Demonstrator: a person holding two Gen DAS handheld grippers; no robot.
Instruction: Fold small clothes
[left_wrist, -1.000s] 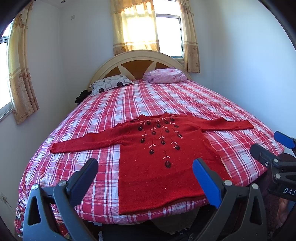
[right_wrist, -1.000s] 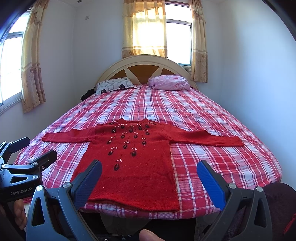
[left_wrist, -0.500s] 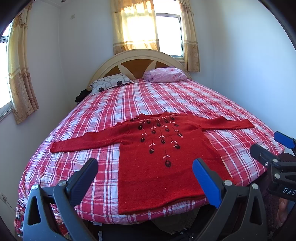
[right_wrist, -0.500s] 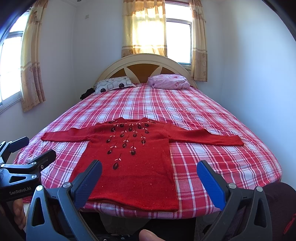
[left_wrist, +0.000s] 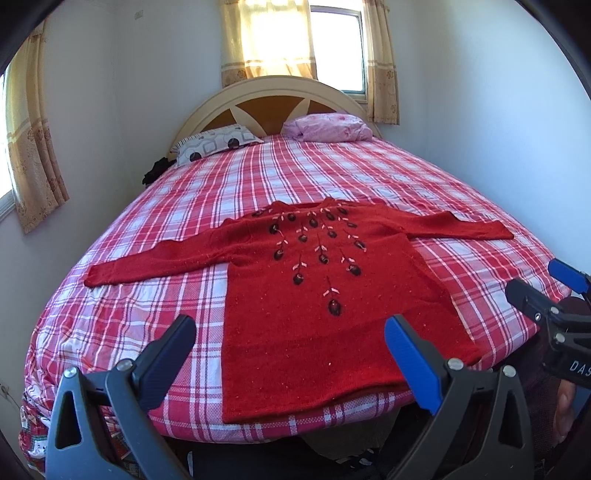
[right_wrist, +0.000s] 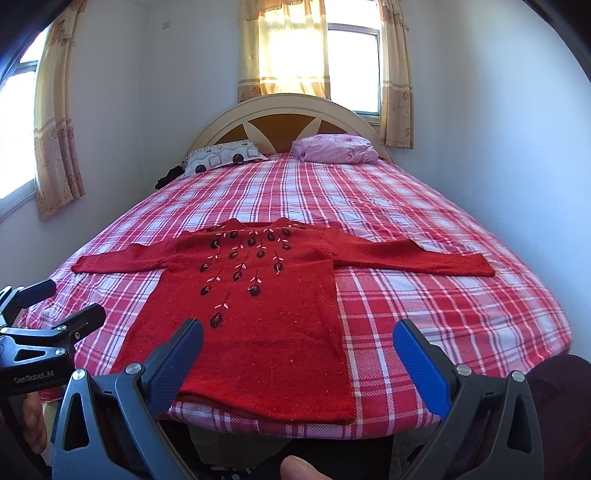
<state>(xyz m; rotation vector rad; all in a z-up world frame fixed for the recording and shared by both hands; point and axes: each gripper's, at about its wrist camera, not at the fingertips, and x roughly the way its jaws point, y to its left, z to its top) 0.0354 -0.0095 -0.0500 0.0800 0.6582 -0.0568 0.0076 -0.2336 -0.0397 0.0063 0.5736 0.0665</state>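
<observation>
A small red knitted sweater (left_wrist: 314, 295) (right_wrist: 258, 317) with dark flower embroidery lies flat, front up, near the foot of a bed, both sleeves spread sideways and its hem at the bed's edge. My left gripper (left_wrist: 290, 343) hangs open just before the hem, nothing between its fingers. My right gripper (right_wrist: 299, 347) is open too, in front of the hem's right half and holding nothing. Each gripper shows at the edge of the other's view: the right gripper (left_wrist: 550, 291) at far right, the left gripper (right_wrist: 48, 306) at far left.
The bed has a red and white checked sheet (left_wrist: 332, 173) (right_wrist: 424, 295). A patterned pillow (right_wrist: 221, 158) and a pink pillow (right_wrist: 336, 147) lie by the curved headboard (right_wrist: 284, 114). Walls stand close on both sides. A fingertip (right_wrist: 295, 469) shows at the bottom edge.
Both views have shifted only slightly; the sweater lies as before and both grippers stay open.
</observation>
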